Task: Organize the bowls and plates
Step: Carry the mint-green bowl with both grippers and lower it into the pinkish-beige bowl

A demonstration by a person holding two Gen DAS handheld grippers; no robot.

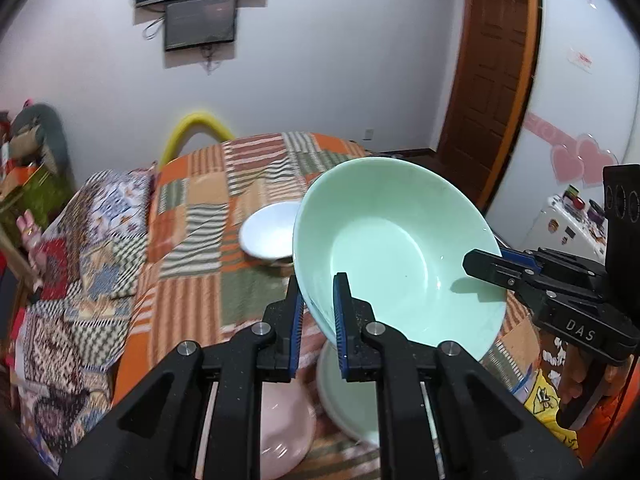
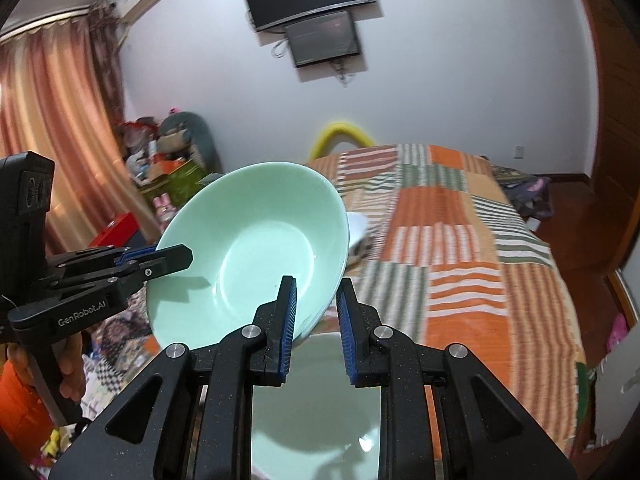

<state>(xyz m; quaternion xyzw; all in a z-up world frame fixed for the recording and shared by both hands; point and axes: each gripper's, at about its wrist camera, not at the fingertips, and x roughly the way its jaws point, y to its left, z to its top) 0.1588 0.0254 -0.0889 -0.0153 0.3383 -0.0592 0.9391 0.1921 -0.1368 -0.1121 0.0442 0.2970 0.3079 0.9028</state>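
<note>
left wrist view. nearest us, the left gripper (image 1: 319, 312) has its jaws clamped on the near rim of the green bowl (image 1: 396, 248), one pad inside and one outside. we read this edge grip as the reason the bowl hangs tilted, its hollow facing us, lifted off the patchwork blanket (image 1: 192, 208). across the bowl, the right gripper (image 1: 486, 266) pinches the far rim; two holds likely steady it. below lie a pink plate (image 1: 286, 432) and a pale dish (image 1: 340, 404), probably the stack we aim for. a white bowl (image 1: 268, 236) sits farther off on the blanket, partly hidden by the green one.

right wrist view. nearest us, the right gripper (image 2: 316, 316) is closed on the green bowl (image 2: 256, 248) at its lower rim. the left gripper (image 2: 176, 258) grips the opposite rim. the pale dish (image 2: 320, 400) lies directly beneath. the white bowl (image 2: 357, 226) peeks out behind. the blanket (image 2: 460, 240) is otherwise bare; we judge that nothing blocks lowering.
</note>
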